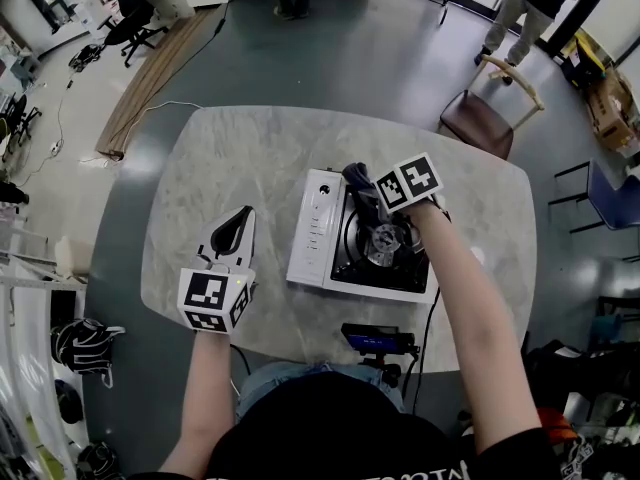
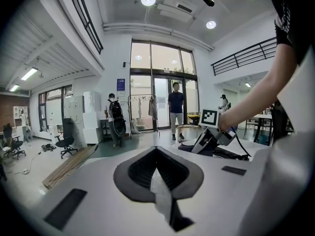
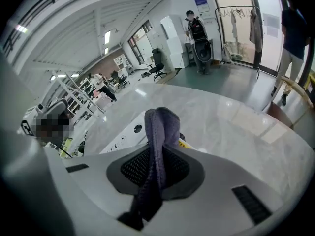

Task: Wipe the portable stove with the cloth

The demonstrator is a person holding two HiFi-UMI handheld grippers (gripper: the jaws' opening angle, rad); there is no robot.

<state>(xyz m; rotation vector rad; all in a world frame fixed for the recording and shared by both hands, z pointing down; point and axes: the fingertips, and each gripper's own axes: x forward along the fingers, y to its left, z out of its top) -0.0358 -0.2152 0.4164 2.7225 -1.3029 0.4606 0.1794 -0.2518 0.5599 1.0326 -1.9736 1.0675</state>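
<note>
Over the far edge of the portable stove, the right tool is clamped on the dark cloth, so wiping looks to be in hand. Next it needs pressing down and sweeping across the top. The left tool, jaws together and empty, hovers over the marble table beside the stove. A grey floor and a chair lie beyond.

Marble table (rounded corners); portable stove lies on it.
</note>
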